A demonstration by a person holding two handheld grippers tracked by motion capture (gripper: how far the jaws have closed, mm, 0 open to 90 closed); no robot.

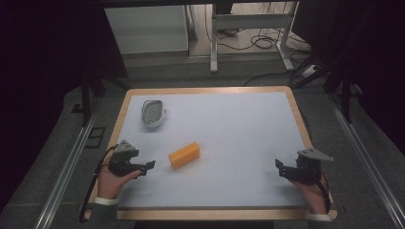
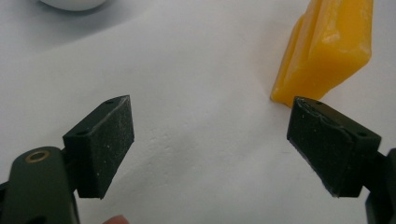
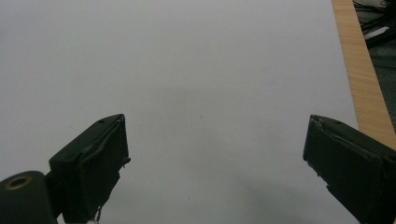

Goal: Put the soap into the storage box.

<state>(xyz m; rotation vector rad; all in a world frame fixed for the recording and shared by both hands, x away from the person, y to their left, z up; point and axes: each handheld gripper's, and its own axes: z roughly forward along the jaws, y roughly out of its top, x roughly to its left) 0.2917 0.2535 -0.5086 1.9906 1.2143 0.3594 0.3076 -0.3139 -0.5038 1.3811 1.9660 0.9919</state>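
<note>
One yellow waxy block [image 1: 184, 155], wedge-like with soft edges, lay slightly left of the frame's centre on the pale matte table [image 1: 239, 124], which had a wooden rim. One white oval dish [image 1: 153, 113] with a ridged inside sat in the upper left, well apart from the block. Nothing stood between them. The left gripper [image 1: 147, 168], lower left, had its jaws spread wide and empty, just beside the block. The right gripper [image 1: 281, 168], lower right, was likewise wide open, holding nothing.
</note>
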